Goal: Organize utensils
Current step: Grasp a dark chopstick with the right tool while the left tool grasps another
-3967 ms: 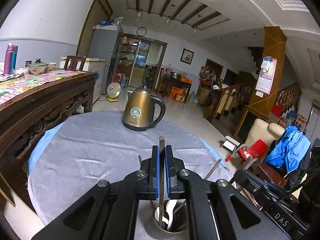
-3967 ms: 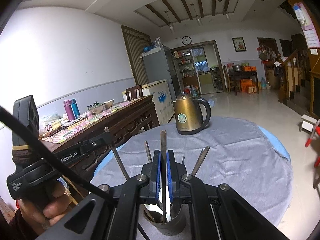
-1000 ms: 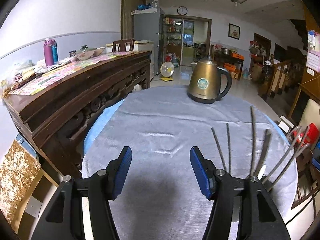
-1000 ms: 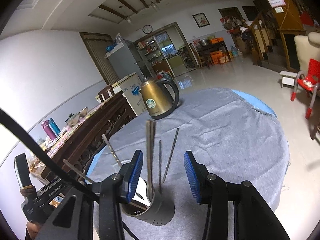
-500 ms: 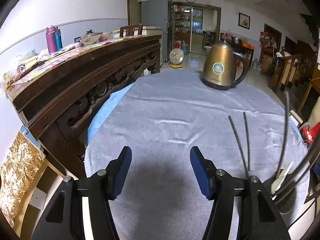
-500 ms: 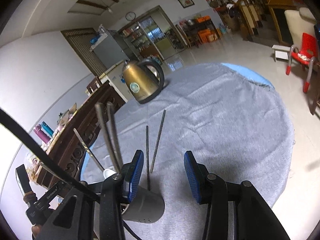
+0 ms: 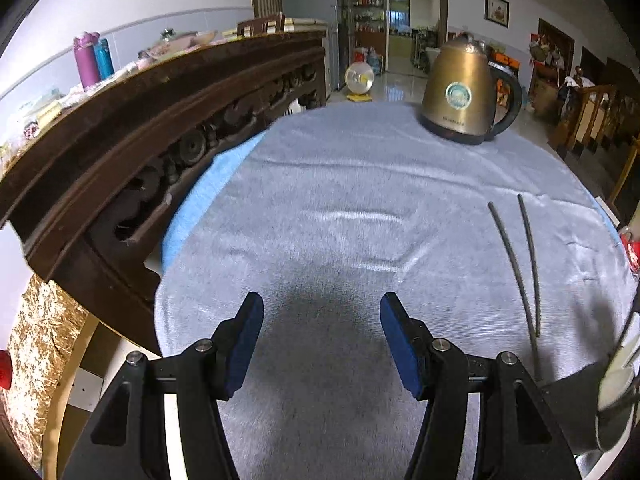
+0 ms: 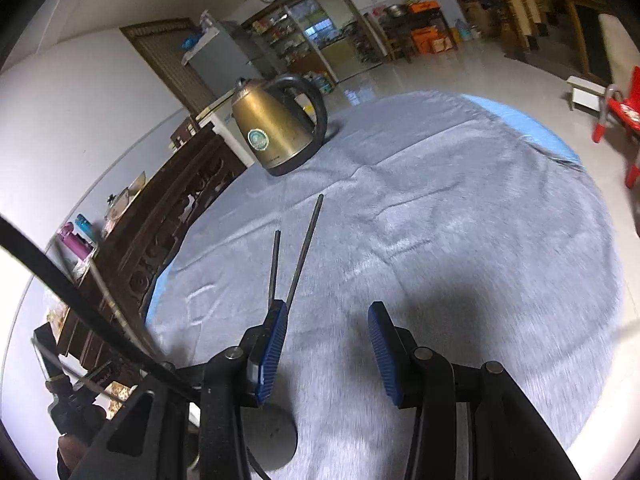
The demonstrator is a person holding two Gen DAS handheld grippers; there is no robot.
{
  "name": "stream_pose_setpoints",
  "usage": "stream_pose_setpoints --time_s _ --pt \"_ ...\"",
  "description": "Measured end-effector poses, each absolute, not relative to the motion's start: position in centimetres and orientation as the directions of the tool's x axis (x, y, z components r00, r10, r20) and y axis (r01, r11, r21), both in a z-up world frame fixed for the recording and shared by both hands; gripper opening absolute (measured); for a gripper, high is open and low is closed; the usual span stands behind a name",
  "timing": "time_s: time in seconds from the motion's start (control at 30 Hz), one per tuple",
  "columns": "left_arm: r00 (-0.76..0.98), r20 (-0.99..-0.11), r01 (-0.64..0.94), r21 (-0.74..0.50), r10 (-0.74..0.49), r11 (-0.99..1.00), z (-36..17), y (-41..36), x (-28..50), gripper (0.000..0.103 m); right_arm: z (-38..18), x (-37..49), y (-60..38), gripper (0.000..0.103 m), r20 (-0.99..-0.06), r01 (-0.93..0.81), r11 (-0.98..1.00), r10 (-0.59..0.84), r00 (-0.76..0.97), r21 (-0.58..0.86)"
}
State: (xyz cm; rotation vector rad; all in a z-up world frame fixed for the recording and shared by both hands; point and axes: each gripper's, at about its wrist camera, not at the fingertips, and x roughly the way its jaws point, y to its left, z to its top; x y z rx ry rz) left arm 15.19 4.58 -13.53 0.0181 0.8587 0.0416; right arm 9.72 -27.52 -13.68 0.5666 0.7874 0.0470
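Two dark chopsticks (image 7: 513, 264) lie side by side on the grey cloth (image 7: 340, 200), to the right of my left gripper (image 7: 322, 320), which is open and empty above the cloth. At the right edge stands the metal utensil holder (image 7: 614, 420), partly cut off, with a white spoon in it. In the right wrist view the same chopsticks (image 8: 274, 264) run away from the left fingertip of my right gripper (image 8: 326, 320), also open and empty. The holder (image 8: 274, 438) sits low, mostly hidden behind that finger.
A gold kettle (image 7: 460, 96) stands at the far side of the round table. A carved dark wooden sideboard (image 7: 140, 152) runs close along the table's left. Red chairs (image 8: 616, 112) stand on the floor to the right. A hand with the left gripper (image 8: 68, 408) shows low left.
Four seconds ago both grippers were shut on utensils over the holder. Now both are open and empty, and over the last second both sank and tipped toward the cloth.
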Motion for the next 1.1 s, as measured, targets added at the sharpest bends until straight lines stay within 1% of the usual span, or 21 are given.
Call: stream_pose_setpoints --time_s 0.23,0.47,0.67,0.77,0.83,0.9,0.97,1.0,1.03,1.07,1.1 --pt "0.578 -0.816 0.017 0.009 -0.003 1.0 -15.8 3.6 18.7 0.062 -15.7 15.8 -28.3 0.046 -0.679 0.122 0.847 0.32 0.661 0.518" --pt "0.55 -0.835 0.085 0.021 -0.029 0.996 -16.4 1.1 21.9 0.062 -17.1 23.3 -26.8 0.046 -0.728 0.083 0.872 0.346 0.593 0.482" --pt "0.533 -0.845 0.123 0.028 -0.042 0.992 -16.8 -0.3 24.0 0.062 -18.1 30.0 -24.7 0.046 -0.779 0.074 0.913 0.298 0.552 0.401" --pt "0.521 -0.852 0.131 0.022 -0.05 0.991 -16.9 -0.4 24.8 0.062 -18.8 33.0 -23.5 0.046 -0.819 0.092 0.939 0.237 0.522 0.33" --pt "0.515 -0.855 0.133 0.015 -0.056 0.991 -17.0 -0.2 25.3 0.062 -19.4 34.8 -22.8 0.042 -0.845 0.1 0.954 0.197 0.496 0.282" --pt "0.507 -0.859 0.141 0.007 -0.066 0.99 -17.0 -0.3 25.9 0.062 -20.2 36.3 -22.5 0.033 -0.875 0.121 0.964 0.159 0.457 0.239" --pt "0.489 -0.867 0.159 -0.014 -0.091 0.987 -17.0 -0.6 26.6 0.062 -21.1 37.5 -22.3 0.029 -0.903 0.145 0.969 0.124 0.411 0.198" --pt "0.481 -0.87 0.167 -0.027 -0.106 0.986 -17.0 -0.9 26.9 0.062 -21.1 37.8 -22.1 0.024 -0.904 0.148 0.975 0.092 0.419 0.168" --pt "0.468 -0.874 0.183 -0.049 -0.131 0.982 -16.9 -1.2 27.4 0.062 -21.2 37.9 -22.1 0.021 -0.91 0.153 0.977 0.074 0.408 0.148" --pt "0.461 -0.875 0.196 -0.062 -0.148 0.979 -16.8 -1.7 27.9 0.062 -21.2 37.8 -22.1 0.014 -0.912 0.161 0.978 0.059 0.405 0.134" --pt "0.458 -0.874 0.208 -0.069 -0.16 0.976 -16.7 -2.2 28.4 0.062 -21.2 37.8 -22.0 0.009 -0.914 0.16 0.979 0.052 0.401 0.126"
